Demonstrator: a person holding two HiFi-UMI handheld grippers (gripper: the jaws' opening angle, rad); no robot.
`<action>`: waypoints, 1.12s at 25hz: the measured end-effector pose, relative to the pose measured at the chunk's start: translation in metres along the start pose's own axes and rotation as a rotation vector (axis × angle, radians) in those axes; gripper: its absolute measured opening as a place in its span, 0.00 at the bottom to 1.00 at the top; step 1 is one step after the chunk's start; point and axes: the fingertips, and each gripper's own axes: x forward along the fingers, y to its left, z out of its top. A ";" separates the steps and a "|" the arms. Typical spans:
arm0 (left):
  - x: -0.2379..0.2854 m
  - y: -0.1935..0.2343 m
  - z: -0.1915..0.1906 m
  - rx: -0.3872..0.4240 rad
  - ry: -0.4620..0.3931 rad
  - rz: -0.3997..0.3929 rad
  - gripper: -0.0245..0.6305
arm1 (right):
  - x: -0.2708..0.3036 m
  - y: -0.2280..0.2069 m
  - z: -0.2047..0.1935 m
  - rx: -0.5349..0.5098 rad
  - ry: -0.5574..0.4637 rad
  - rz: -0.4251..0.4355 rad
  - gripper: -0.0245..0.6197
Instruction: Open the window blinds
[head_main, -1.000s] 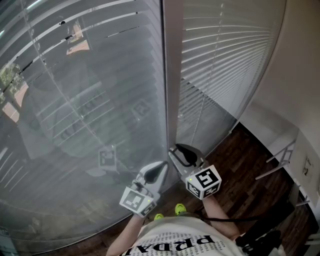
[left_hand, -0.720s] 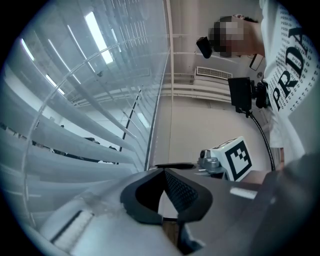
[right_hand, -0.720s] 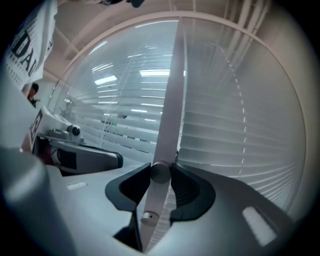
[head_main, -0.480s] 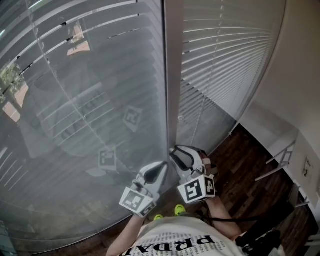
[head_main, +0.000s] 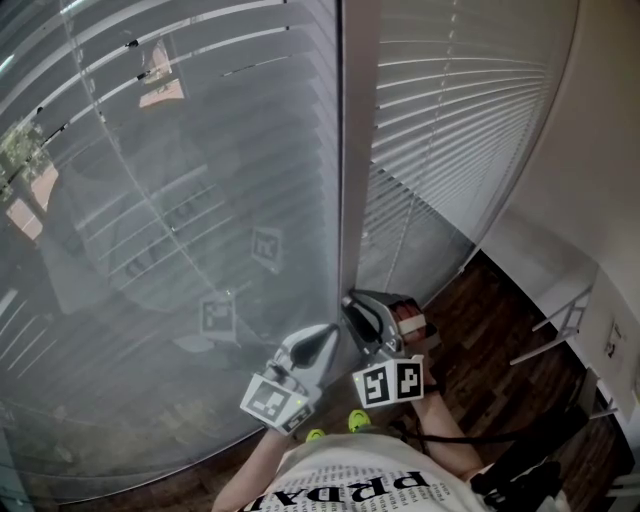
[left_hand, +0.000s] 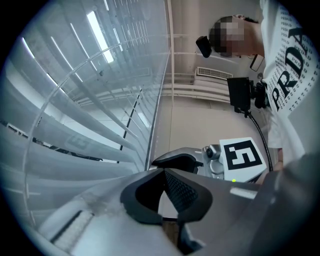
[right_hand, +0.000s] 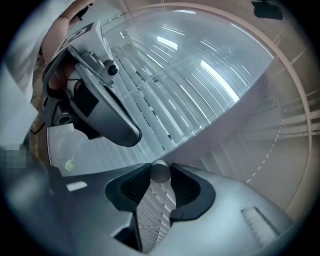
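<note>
Grey slatted blinds cover the curved window, and a second panel hangs right of the pale upright frame post. My right gripper is low beside that post. In the right gripper view its jaws are shut on the round end of the blind's wand, which touches both pads. My left gripper hangs just to its left, pointing at the blinds. Its jaws meet at the tips with nothing between them. Each gripper shows in the other's view: the right and the left.
Dark wood floor lies below the window on the right. A white wall closes that side, with a thin metal frame against it. A black cable runs along the floor by my feet.
My right gripper has rolled about its own axis on the wand, so its marker cube now shows other faces and sits lower. The left gripper has stayed where it was.
</note>
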 end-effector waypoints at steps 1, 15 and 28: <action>0.000 0.000 0.000 -0.002 -0.003 -0.001 0.03 | 0.000 0.000 0.000 0.008 -0.002 0.001 0.25; -0.001 0.000 -0.001 0.006 0.003 0.004 0.03 | -0.001 -0.003 0.001 0.206 -0.041 0.024 0.24; -0.003 0.001 0.000 0.002 0.007 0.012 0.03 | -0.001 -0.007 -0.001 0.493 -0.086 0.054 0.24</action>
